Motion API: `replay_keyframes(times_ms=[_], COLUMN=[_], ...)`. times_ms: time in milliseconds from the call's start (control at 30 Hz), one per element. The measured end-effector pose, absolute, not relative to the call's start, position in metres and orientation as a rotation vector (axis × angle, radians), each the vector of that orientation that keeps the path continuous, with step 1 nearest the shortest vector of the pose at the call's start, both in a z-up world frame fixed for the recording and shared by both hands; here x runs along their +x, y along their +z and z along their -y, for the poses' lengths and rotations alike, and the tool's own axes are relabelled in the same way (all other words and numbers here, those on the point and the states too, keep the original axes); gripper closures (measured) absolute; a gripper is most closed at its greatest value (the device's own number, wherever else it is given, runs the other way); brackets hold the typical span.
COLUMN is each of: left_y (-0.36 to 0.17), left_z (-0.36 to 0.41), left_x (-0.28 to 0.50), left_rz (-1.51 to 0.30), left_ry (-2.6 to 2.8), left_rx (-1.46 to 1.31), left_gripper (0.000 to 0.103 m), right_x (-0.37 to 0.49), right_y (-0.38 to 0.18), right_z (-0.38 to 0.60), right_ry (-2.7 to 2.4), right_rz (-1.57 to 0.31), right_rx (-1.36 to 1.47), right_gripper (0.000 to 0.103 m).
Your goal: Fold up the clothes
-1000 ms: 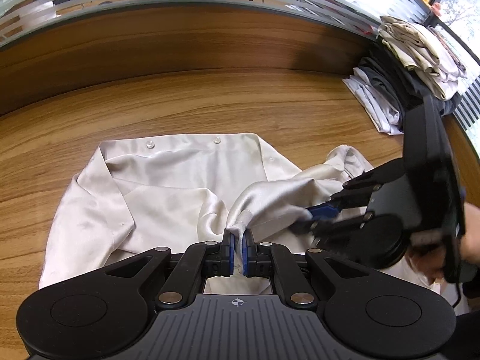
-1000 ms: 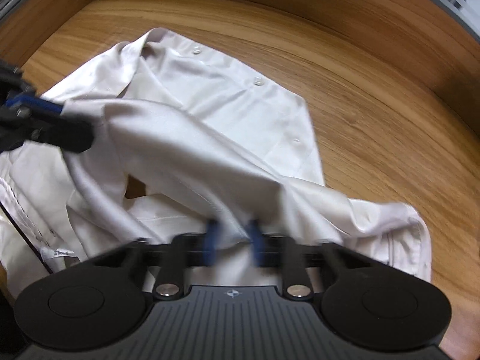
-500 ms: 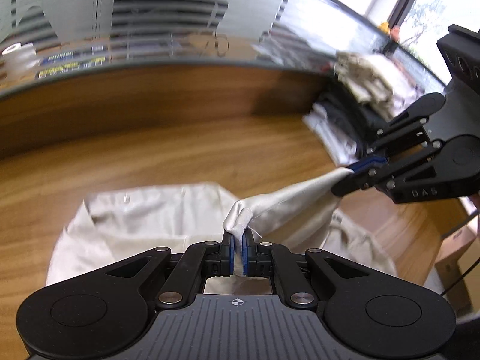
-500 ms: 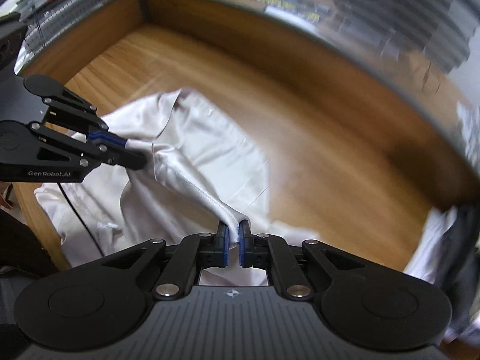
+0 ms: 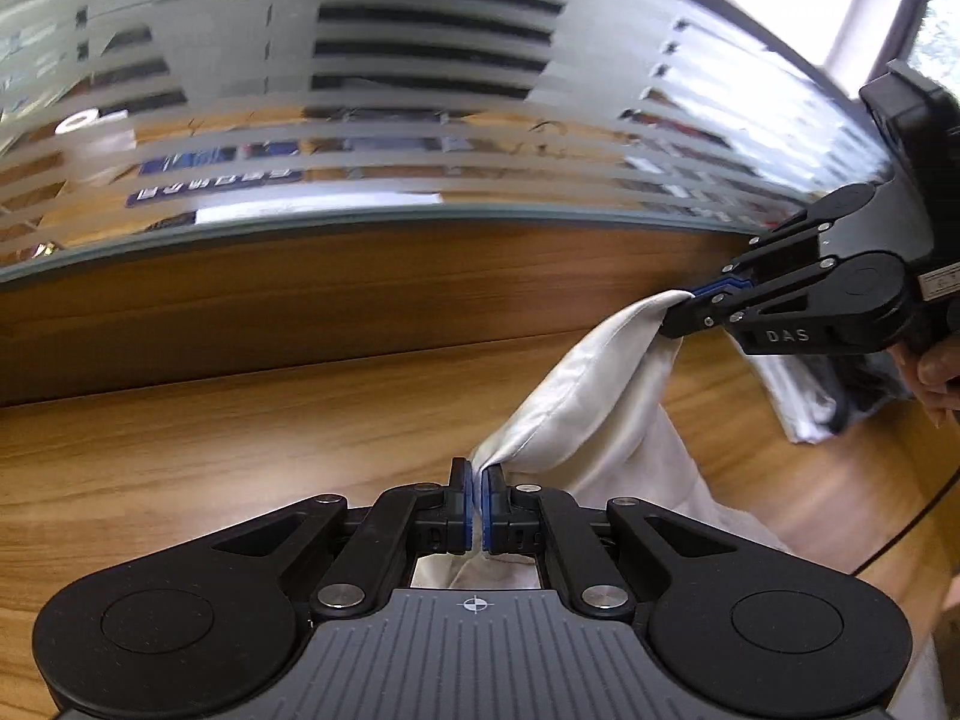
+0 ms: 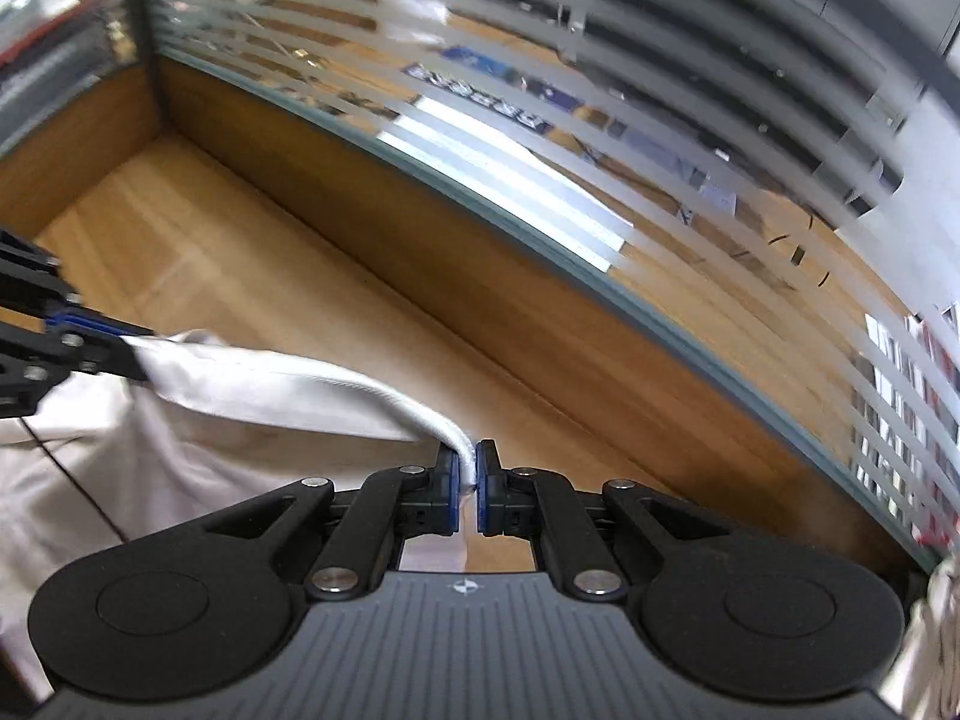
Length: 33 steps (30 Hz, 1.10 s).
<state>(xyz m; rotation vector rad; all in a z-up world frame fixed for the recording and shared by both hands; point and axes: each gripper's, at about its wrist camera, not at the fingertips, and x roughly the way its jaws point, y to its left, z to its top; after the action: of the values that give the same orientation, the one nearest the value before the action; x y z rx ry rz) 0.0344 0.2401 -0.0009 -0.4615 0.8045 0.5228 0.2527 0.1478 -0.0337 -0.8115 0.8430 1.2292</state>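
Above the wooden table (image 5: 240,420): cream shirt (image 5: 576,396) lifted, an edge stretched between the two grippers. Left gripper (image 5: 477,495) pressed together on a fold of the fabric, blue pads (image 5: 459,504) nipping it at the very tips. Right gripper (image 5: 690,309) likewise clamped on the far end of the same edge, seen from the left wrist at upper right, black linkage marked "DAS". Fingers of a hand (image 5: 936,372) curled round its handle at the frame's right margin.

From the right wrist: right gripper (image 6: 469,495) pinching a rolled hem of the shirt (image 6: 270,384) between nearly closed blue pads (image 6: 447,498); left gripper (image 6: 129,357) at far left, closed on the other end. Cloth running taut between them as a slightly sagging band, the rest hanging below and to the lower left in loose folds. Thin dark cable (image 6: 72,480) crossing the hanging cloth.

Behind the table: low wooden backboard (image 5: 360,300) topped by striped frosted glass partition (image 5: 420,90), blurred. Pile of other clothes (image 5: 810,396), white and dark, partly hidden behind the right gripper; a scrap of pale cloth (image 6: 936,630) at the right wrist view's lower right edge, too blurred to identify.
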Motion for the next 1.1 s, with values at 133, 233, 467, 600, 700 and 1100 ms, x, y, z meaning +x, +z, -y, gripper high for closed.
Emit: replay_keyframes(times_ms=[133,233,467,600,700,1100], left_y=[-0.024,-0.041,-0.062,-0.061,-0.055,-0.031], left_z=[-0.266,-0.287,-0.312,-0.301,-0.284,-0.188], left_x=[0.041,0.034,0.014,0.004,-0.006,-0.045], left_rz=[-0.826,-0.83,-0.882,-0.906,-0.92,-0.996], left_ry=[0.55,0.588,0.678,0.664,0.636,0.42], left_rx=[-0.507,-0.6,-0.649,-0.63,-0.61,-0.534], left_gripper=[0.098,0.09,0.089,0.089,0.089,0.06], right_x=[0.277,0.293,0.303,0.299,0.301,0.222], right_y=[-0.07,-0.095,-0.11,-0.1,-0.09,-0.074], right_z=[-0.173,-0.184,-0.172,-0.154,-0.123,0.012], right_ry=[1.188,1.151,1.135,1.136,1.142,1.114], right_rz=[-0.874,-0.889,-0.941,-0.978,-0.997,-1.112], right_rx=[-0.825,-0.833,-0.795,-0.751,-0.724,-0.656], right_gripper=[0.095,0.079,0.076,0.075,0.075,0.071])
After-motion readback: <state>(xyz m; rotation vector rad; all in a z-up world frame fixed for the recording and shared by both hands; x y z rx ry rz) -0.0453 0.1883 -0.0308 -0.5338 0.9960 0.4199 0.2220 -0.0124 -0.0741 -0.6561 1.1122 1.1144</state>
